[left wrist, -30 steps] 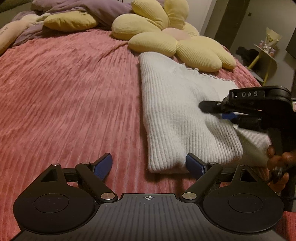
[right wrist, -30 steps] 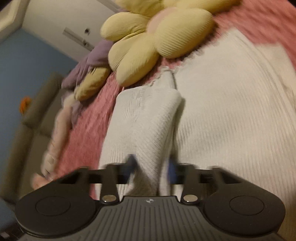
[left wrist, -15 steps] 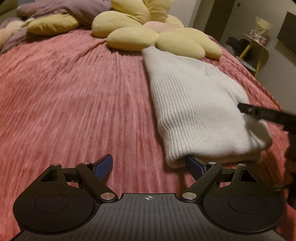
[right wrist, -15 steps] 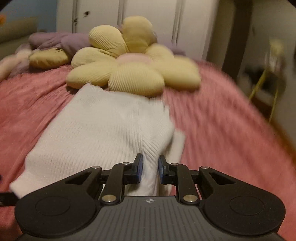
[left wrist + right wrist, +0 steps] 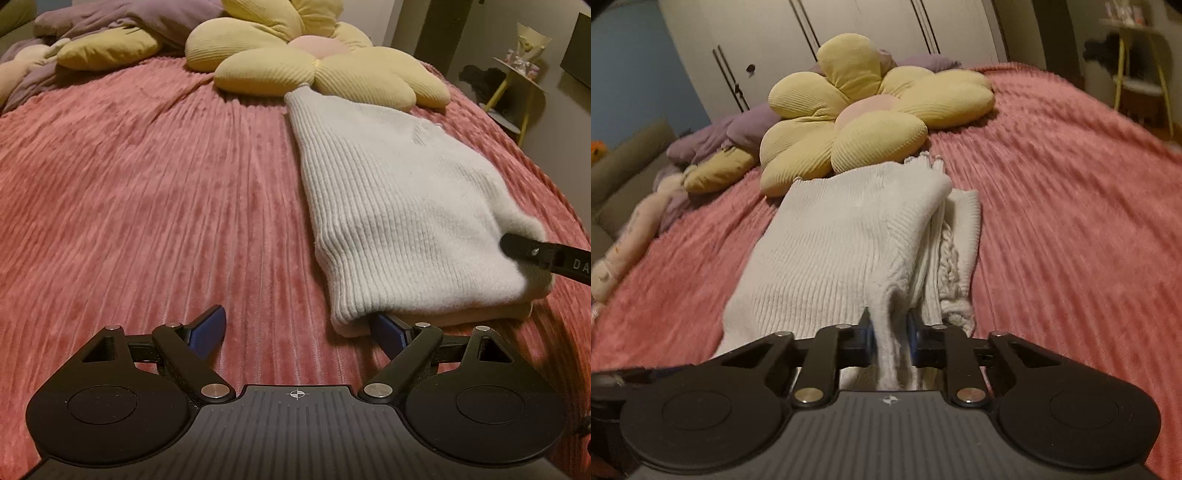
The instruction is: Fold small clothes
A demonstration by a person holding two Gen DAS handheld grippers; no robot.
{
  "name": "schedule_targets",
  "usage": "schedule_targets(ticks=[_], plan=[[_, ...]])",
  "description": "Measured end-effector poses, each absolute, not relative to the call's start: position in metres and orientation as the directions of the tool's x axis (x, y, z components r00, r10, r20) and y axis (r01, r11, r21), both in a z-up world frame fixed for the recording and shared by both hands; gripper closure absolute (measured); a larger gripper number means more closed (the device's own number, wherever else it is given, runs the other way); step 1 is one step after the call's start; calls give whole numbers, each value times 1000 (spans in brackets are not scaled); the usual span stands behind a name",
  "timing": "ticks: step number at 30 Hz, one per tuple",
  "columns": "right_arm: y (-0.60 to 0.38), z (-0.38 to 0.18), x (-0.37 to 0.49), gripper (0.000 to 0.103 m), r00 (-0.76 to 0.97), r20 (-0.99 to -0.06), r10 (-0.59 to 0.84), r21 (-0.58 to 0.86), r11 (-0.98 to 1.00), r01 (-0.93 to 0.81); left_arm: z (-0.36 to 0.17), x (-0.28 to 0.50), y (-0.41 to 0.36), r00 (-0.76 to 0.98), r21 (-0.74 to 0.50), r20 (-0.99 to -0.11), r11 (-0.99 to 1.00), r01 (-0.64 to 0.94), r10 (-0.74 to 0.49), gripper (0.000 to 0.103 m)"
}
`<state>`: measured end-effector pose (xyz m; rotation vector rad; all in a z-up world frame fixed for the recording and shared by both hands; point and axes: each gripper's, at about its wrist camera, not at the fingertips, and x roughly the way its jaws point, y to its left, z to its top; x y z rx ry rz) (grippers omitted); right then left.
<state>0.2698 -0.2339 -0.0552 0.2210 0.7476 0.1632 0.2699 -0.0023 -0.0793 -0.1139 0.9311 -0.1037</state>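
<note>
A white ribbed knit garment (image 5: 399,206) lies folded lengthwise on the pink bed cover, its far end against the flower cushion. My left gripper (image 5: 299,326) is open and empty just in front of the garment's near left corner; its right finger (image 5: 388,328) touches that corner. My right gripper (image 5: 889,328) is shut on the near edge of the garment (image 5: 842,251), with knit bunched between its pads. Its tip shows in the left wrist view (image 5: 532,253) at the garment's near right corner.
A yellow flower cushion (image 5: 317,62) lies beyond the garment. Purple bedding and small pillows (image 5: 99,40) are at the far left. The pink ribbed cover (image 5: 147,192) spreads to the left. A yellow side table (image 5: 521,81) stands off the bed's right edge.
My right gripper has carried the garment's side over onto itself and now sits at its near right corner. The garment looks narrower and layered. My left gripper has stayed open by the near left corner.
</note>
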Motion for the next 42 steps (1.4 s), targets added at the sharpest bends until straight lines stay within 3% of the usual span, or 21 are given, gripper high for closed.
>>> schedule_targets(ticks=[5, 10, 12, 13, 14, 20, 24, 26, 30, 33, 35, 37, 39, 41, 42], plan=[[-220, -43, 256, 93, 791, -601, 114, 110, 992, -60, -77, 270, -2, 590, -132, -798, 991, 34, -127, 13], [-222, -70, 258, 92, 748, -660, 66, 53, 998, -42, -78, 270, 2, 578, -130, -806, 991, 37, -127, 13], [-226, -72, 259, 76, 744, -667, 35, 40, 999, -11, -76, 269, 8, 577, -130, -805, 990, 52, -136, 13], [-228, -69, 260, 56, 743, -669, 3, 22, 1000, 15, -76, 268, 14, 578, -133, -803, 989, 62, -145, 12], [-233, -63, 259, 52, 749, -663, 0, 30, 999, 27, -75, 266, 22, 578, -139, -802, 988, 67, -152, 12], [-237, -40, 252, 52, 798, -603, 20, 71, 997, 28, -55, 268, 76, 650, -209, -756, 969, -129, -76, 11], [-214, -29, 262, 54, 842, -539, 28, 69, 998, 11, -48, 291, 64, 662, -276, -739, 952, -133, -122, 11], [-194, -26, 278, 61, 845, -529, 73, 75, 996, -39, -47, 306, 48, 677, -296, -723, 948, -120, -141, 10], [-160, -33, 316, 65, 871, -477, 117, -9, 990, -138, -53, 335, 25, 706, -324, -697, 933, -158, -122, 8], [-159, -55, 354, 65, 852, -510, 117, -29, 988, -153, -62, 356, 12, 721, -290, -691, 932, -219, -45, 8], [-164, -76, 368, 67, 842, -538, 46, -107, 987, -122, -71, 367, 4, 726, -305, -686, 928, -215, -57, 8], [-176, -87, 363, 66, 870, -493, -2, -153, 985, -84, -81, 373, -3, 736, -340, -671, 919, -201, -87, 8], [-193, -88, 359, 66, 882, -471, -2, -78, 996, -39, -93, 377, -13, 739, -331, -667, 925, -185, -91, 6], [-202, -91, 358, 51, 887, -460, -42, -47, 999, 22, -103, 375, -21, 752, -273, -657, 947, -171, -54, 1], [-205, -93, 359, 49, 886, -463, -40, -24, 999, 32, -107, 373, -23, 769, -252, -637, 954, -160, -39, 0]])
